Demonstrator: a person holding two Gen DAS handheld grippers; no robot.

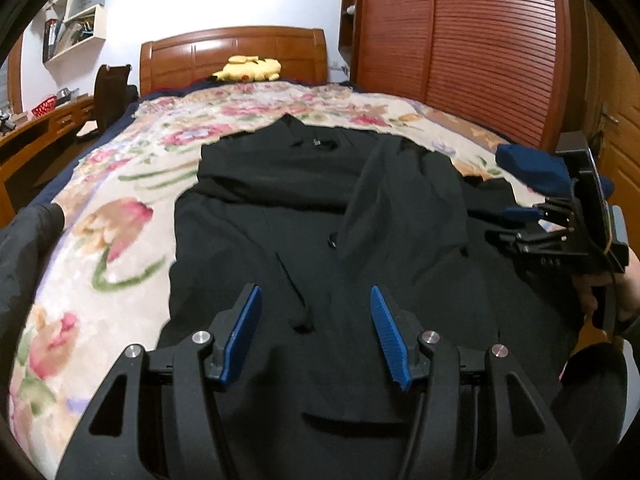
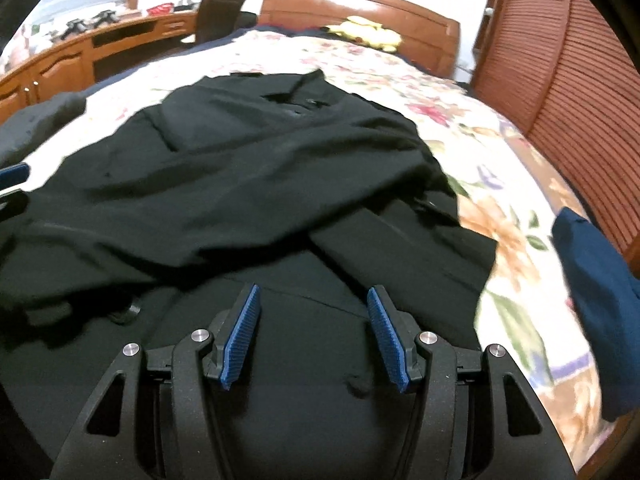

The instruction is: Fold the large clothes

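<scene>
A large black garment [image 1: 320, 200] lies spread on the bed, collar toward the headboard, with a sleeve folded across its body. It also fills the right wrist view [image 2: 248, 184]. My left gripper [image 1: 316, 300] is open and empty, hovering above the garment's lower part. My right gripper [image 2: 314, 300] is open and empty above the garment's right lower side. The right gripper also shows at the right edge of the left wrist view [image 1: 516, 226]. A blue pad of the left gripper [image 2: 14, 174] peeks in at the left edge of the right wrist view.
A floral bedspread [image 1: 120, 216] covers the bed. A folded dark blue cloth [image 2: 600, 300] lies near its right edge. A yellow plush toy [image 1: 248, 69] sits by the wooden headboard [image 1: 236, 52]. A wooden wardrobe [image 1: 480, 48] stands on the right, a desk [image 2: 80, 56] on the left.
</scene>
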